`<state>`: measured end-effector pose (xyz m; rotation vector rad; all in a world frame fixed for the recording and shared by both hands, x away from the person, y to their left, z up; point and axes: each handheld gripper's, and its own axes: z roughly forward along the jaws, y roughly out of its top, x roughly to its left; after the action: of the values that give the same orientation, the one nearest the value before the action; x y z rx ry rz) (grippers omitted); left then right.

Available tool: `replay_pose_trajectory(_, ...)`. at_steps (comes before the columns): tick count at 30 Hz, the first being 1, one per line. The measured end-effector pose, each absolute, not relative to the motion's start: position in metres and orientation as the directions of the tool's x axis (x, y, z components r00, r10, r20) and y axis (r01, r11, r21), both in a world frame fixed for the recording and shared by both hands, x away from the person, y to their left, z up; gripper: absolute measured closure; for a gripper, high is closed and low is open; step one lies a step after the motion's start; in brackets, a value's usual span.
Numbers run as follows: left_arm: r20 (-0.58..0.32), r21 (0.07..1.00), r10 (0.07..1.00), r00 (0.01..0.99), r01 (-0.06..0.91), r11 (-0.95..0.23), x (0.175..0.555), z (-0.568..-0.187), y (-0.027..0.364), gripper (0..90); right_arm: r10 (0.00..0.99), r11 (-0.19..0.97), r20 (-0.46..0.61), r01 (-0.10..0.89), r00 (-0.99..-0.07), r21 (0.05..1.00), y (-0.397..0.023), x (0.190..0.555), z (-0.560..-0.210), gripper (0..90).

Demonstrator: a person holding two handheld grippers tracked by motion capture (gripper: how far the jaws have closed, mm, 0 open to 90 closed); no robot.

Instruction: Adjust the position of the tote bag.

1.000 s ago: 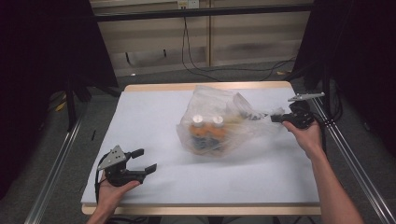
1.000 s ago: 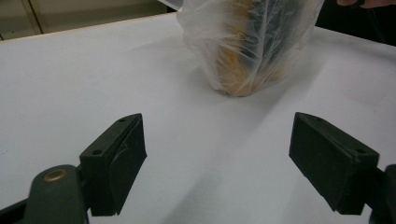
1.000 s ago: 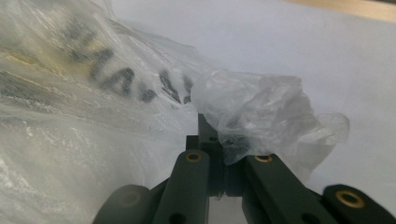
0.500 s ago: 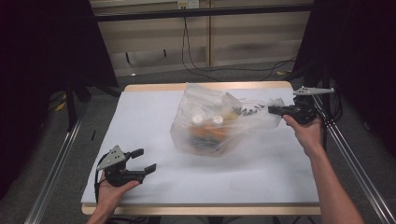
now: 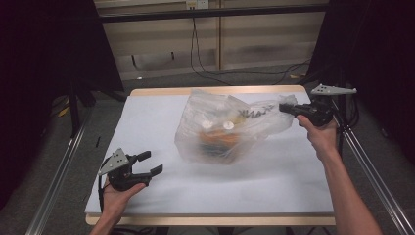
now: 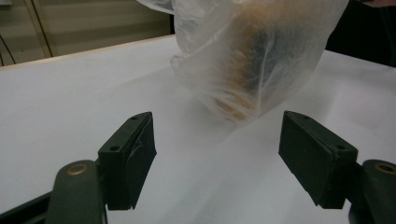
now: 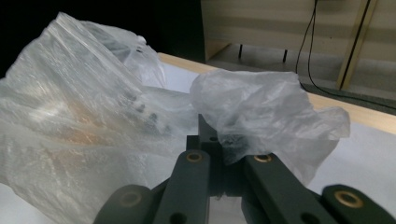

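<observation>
A clear plastic bag [image 5: 222,128] with orange, white-capped containers [image 5: 215,137] inside stands in the middle of the white table [image 5: 274,181]. My right gripper [image 5: 285,108] is shut on the bag's edge at the right and holds it pulled up; in the right gripper view the film [image 7: 261,107] bunches over the closed jaws. My left gripper [image 5: 149,163] rests near the front left corner, open, with nothing between its fingers; its jaws have just been closing a little. In the left gripper view the bag [image 6: 252,56] hangs ahead of the pads [image 6: 135,154].
The table has a wooden edge [image 5: 210,91] at the back. Metal rails [image 5: 372,161] run along both sides. Cables [image 5: 230,73] lie on the floor behind, before a pale wall panel.
My right gripper has risen with the bag's edge, lifting and stretching the bag. My left gripper stayed in place and its jaws narrowed slightly.
</observation>
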<state>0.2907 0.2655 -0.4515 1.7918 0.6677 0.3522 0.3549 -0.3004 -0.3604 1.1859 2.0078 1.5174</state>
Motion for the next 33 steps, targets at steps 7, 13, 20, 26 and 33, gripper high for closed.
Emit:
replay_pose_trajectory(7, -0.113, 0.947, 0.611, 0.784, 0.271, -0.173, 0.294, -0.445, 0.269, 31.0, 0.774, 0.056, 0.196, 0.373, -0.603, 0.926, -0.297, 0.353, -0.347, 90.0)
replay_pose_trajectory(13, -0.112, 0.950, 0.617, 0.779, 0.266, -0.163, 0.297, -0.439, 0.271, 31.9, 0.760, 0.055, 0.173, 0.326, -0.627, 0.944, -0.291, 0.347, -0.328, 90.0)
replay_pose_trajectory(20, -0.104, 0.956, 0.607, 0.788, 0.248, -0.159, 0.304, -0.428, 0.267, 34.7, 0.736, 0.053, 0.140, 0.262, -0.662, 0.964, -0.282, 0.335, -0.304, 90.0)
replay_pose_trajectory(26, -0.113, 0.960, 0.598, 0.794, 0.242, -0.140, 0.323, -0.417, 0.260, 37.7, 0.717, 0.082, 0.108, 0.237, -0.689, 0.968, -0.272, 0.325, -0.296, 90.0)
replay_pose_trajectory(33, -0.176, 0.956, 0.569, 0.803, 0.277, -0.096, 0.354, -0.411, 0.250, 42.3, 0.716, 0.097, 0.103, 0.245, -0.690, 0.965, -0.268, 0.323, -0.301, 90.0)
